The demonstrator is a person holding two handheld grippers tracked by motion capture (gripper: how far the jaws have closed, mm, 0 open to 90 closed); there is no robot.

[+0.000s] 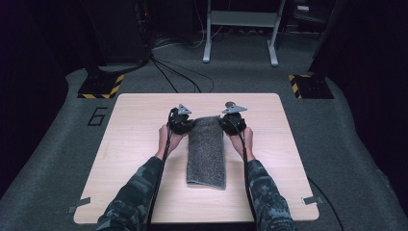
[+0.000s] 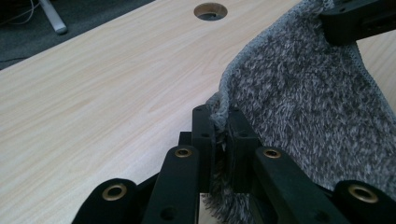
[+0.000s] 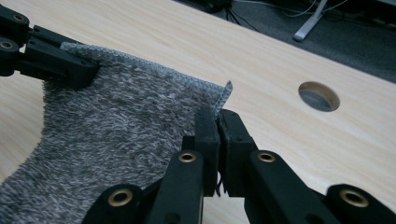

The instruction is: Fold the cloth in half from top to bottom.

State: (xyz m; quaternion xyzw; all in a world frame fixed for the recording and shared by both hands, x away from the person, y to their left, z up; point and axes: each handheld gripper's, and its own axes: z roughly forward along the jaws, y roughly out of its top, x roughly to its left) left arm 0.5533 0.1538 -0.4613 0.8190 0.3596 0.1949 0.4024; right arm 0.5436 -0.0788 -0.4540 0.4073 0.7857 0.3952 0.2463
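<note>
On the floor left of the tabletop [image 1: 134,144], a painted "6" [image 1: 97,116] is showing near a yellow-and-black striped base [image 1: 101,86]. A person's left sleeve [image 1: 134,192] is reaching in from the near edge, the hand carrying the left tool [image 1: 181,121]. In the left gripper view, this tool [image 2: 219,135] is pinching the far left corner of a grey towel [image 2: 303,102], its jaws closed tight on the hem, with the cloth lifting up from the wood. The towel [image 1: 207,151] is lying in the middle of the tabletop as a long folded strip, running from near to far, its near end flat and its far end held between the two tools. A round hole [image 2: 210,10] is sitting in the tabletop beyond the towel, near the far edge. The right tool [image 1: 233,119] is gripping the far right corner; in the right gripper view its jaws [image 3: 218,128] are closed on the towel's edge [image 3: 140,116], and the left tool [image 3: 46,60] is showing across the cloth. The right sleeve [image 1: 269,197] is coming in at the near right. Another striped base [image 1: 308,85] is standing on the floor to the far right
</note>
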